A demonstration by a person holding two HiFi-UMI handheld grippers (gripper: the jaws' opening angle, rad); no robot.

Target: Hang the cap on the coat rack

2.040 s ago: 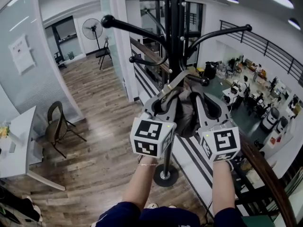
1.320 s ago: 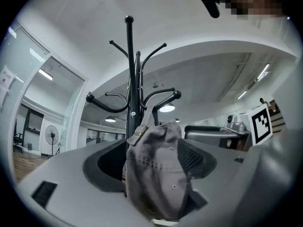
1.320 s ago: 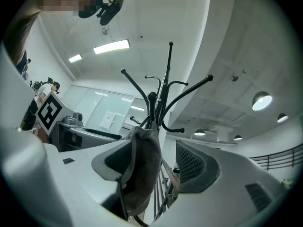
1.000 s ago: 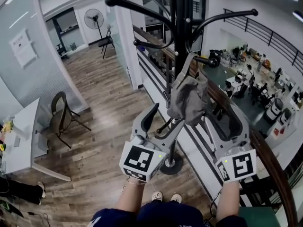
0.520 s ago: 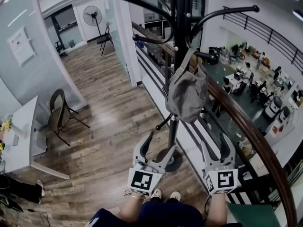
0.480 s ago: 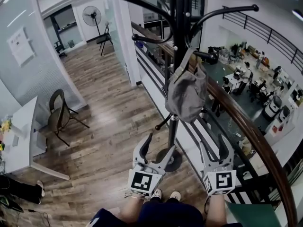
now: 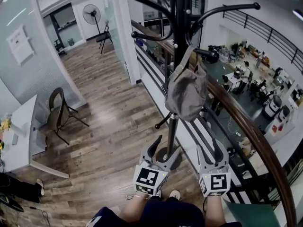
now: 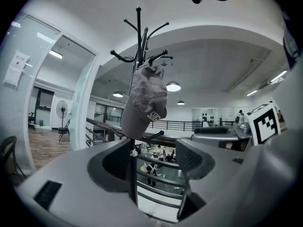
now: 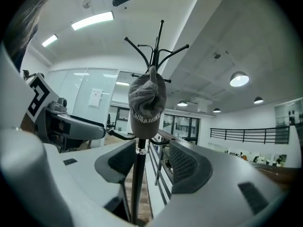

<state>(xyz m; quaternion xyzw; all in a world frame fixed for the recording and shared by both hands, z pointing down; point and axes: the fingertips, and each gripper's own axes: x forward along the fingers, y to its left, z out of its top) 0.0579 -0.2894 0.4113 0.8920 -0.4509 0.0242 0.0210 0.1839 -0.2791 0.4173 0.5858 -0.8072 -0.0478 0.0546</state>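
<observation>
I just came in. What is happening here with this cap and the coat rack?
A person holds a gripper in each hand. The grey cap hangs on the coat rack. The left gripper and right gripper sit low beneath it, both open and empty; the right jaws have just been closing, with nothing between them.

cap (image 7: 187, 91): grey cloth, matt | coat rack (image 7: 177, 32): glossy black metal | floor (image 7: 109, 126): wood

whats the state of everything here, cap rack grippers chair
cap, hanging on a coat rack hook, released
coat rack, standing upright
left gripper, open, empty
right gripper, open, jaws just closed a little, nothing held between them
chair, upright, unoccupied
</observation>
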